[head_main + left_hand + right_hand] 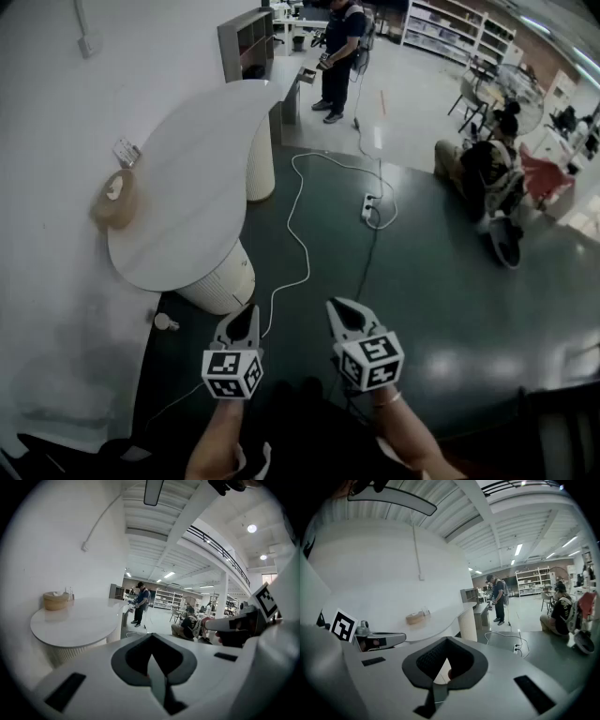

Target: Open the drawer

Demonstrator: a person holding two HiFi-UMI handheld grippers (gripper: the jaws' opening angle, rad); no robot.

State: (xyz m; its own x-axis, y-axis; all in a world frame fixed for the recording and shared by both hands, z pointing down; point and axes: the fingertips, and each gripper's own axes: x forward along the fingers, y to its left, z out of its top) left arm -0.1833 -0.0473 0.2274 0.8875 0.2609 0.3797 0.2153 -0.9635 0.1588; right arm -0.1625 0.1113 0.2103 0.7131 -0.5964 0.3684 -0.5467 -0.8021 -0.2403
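Not started imo: white left gripper [249, 313] and right gripper [339, 308] sit closed, empty, short of the curved white worktop [187, 187]; next, find the drawer.

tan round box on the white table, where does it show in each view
Head view: tan round box at far left, on the white table against the wall.
Left gripper view: box at left, on the table's far side.
Right gripper view: box left of centre, small, by the wall.
Shared landmark: standing person beyond the table.
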